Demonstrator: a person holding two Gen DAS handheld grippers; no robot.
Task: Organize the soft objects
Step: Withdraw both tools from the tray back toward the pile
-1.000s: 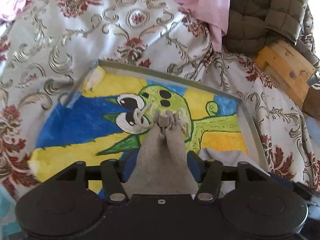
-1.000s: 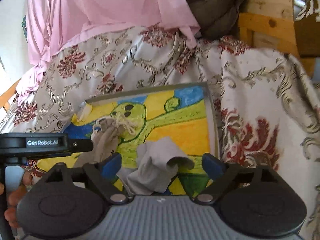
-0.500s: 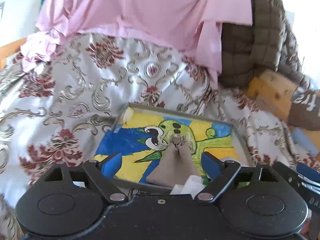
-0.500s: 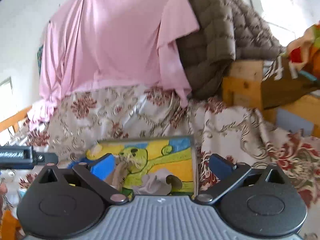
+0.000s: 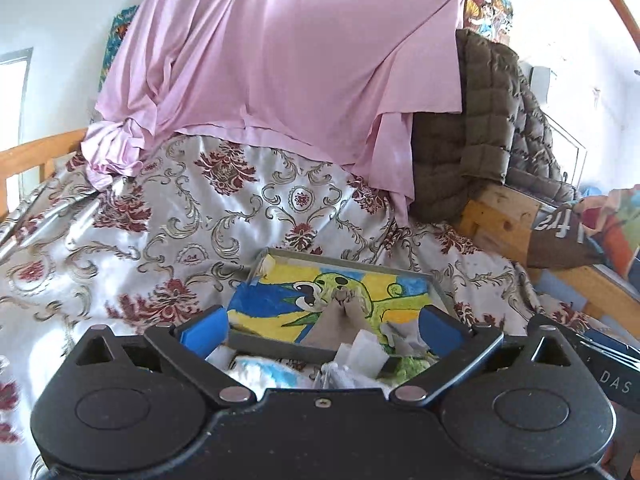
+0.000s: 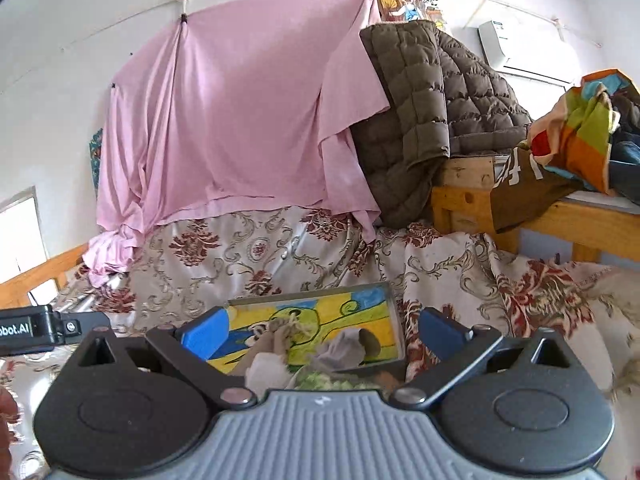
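Behind the painted tray [image 5: 438,294], pink sheet [image 5: 304,64] hangs; left tool [image 5: 320,330] opening, right tool [image 6: 322,332] spread, both empty.

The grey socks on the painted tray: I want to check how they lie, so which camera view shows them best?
The right wrist view: both grey socks lie on the painted tray, the crumpled one showing its open cuff. The left wrist view shows the long pair head-on, but white clutter hides the near end and most of the crumpled one.
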